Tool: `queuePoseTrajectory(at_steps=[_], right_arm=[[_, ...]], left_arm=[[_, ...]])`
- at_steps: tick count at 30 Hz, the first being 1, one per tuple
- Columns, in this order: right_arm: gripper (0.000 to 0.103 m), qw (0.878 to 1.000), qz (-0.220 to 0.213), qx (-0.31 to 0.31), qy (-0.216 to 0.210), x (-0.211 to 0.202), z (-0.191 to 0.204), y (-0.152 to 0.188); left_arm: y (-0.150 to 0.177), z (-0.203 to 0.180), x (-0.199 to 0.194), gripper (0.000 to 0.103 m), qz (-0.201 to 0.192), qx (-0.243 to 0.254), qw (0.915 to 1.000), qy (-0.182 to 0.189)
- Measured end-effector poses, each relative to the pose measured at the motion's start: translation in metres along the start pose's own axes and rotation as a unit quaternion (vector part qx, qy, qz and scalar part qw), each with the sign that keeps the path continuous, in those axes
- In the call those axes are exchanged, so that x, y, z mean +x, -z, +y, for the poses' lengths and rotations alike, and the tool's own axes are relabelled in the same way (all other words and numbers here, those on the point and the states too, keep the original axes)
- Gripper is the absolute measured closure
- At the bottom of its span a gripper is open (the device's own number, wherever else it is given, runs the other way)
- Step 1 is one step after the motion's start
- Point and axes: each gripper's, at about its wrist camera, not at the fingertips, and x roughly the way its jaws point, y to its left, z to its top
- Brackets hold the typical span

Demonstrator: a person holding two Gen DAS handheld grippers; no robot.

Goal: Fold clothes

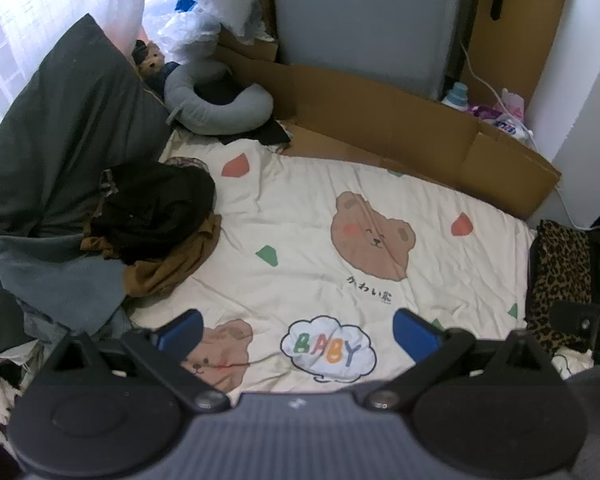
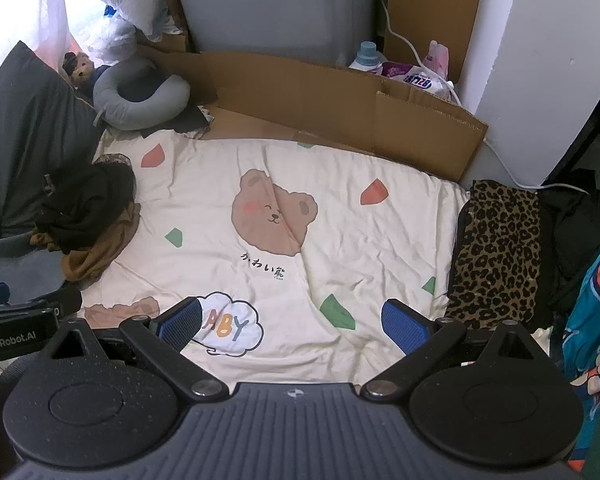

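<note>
Over on the bed we've got both claws hovering w/ nothing in them: left gripper [image 1: 298,330] has its blue pads spread wide apart above the cream bear-print quilt [image 1: 320,208], and right gripper [image 2: 292,322] is just the same, pads wide, empty. So no garment picked yet, and we'd call this the very start of a fold. Where's the work? A crumpled clothes pile [image 1: 156,216], dark fabric on top w/ a brown piece spilling out underneath, sits at the quilt's left edge, butted up against the dark grey pillow [image 1: 68,128]. From the left gripper it lies ahead and off to the left; from the right wrist view the same pile [image 2: 88,216] is further left still, w/ the left tool's body poking in at that frame's left edge. So we reckon the left hand is the nearer one for the reach. The pile is a heap, no clear long axis, though the brown piece trails toward us along the quilt edge, prob. the easiest bit to pinch. Over on the far right, a leopard-print cloth [image 2: 496,248] lies flat in a neat long strip running away from us, nearer the right gripper; looks already folded, but we can't tell for sure. Middle of the quilt is bare, good spot to spread a piece out. Neck pillow [image 1: 220,100] and cardboard [image 1: 400,128] sit at the back, well apart from it all.
</note>
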Motion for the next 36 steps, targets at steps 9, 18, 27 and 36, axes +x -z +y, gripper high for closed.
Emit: queuePoseTrajectory(at_steps=[9,18,27,36], right_arm=[[0.003,1.0,0.0,0.001,-0.002,0.0008,-0.0025,-0.001],[0.003,1.0,0.003,0.002,-0.001,0.0014,-0.0012,-0.0021],[0.003,1.0,0.025,0.01,-0.004,0.0065,-0.0038,-0.0037],[0.003,1.0,0.023,0.013,0.0,0.0025,-0.0053,-0.004]], left_arm=[[-0.0021,0.0023,0.0011,0.001,0.003,-0.002,1.0,0.007],[-0.0032,0.0027,0.0013,0.001,0.005,-0.003,1.0,0.004],[-0.003,0.0028,0.0,0.001,0.011,-0.002,0.9999,-0.006],[-0.0057,0.0076,-0.0034,0.001,0.013,-0.01,0.9998,-0.012]])
